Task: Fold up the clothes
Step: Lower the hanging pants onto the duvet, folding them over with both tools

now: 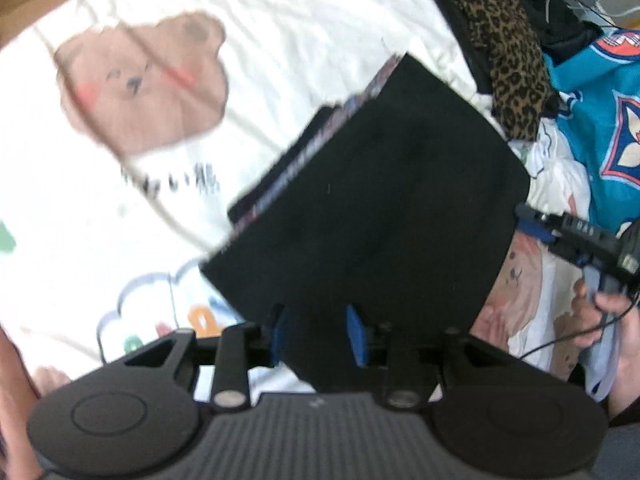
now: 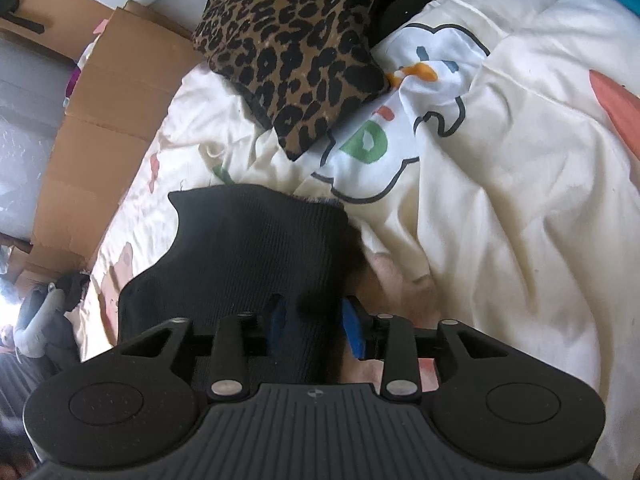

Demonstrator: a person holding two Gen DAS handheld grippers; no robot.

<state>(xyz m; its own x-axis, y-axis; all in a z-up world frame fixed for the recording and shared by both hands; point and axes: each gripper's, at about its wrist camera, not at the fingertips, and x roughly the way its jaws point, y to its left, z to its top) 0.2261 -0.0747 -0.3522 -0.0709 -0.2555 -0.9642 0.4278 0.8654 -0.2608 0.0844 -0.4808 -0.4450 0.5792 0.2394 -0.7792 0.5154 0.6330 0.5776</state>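
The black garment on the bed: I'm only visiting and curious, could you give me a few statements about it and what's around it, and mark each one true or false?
1. The black garment lies folded on a white bedspread printed with a brown bear. True.
2. A leopard-print piece lies farther up the bed than the black one. True.
3. The leopard-print piece lies on top of the black garment. False: bedspread shows between them.
4. The bedspread is plain, with no pictures. False: it carries cartoon bears and clouds.
5. A teal jersey lies near the leopard-print piece. True.
6. A wooden chest stands beside the bed. False: those are cardboard boxes.
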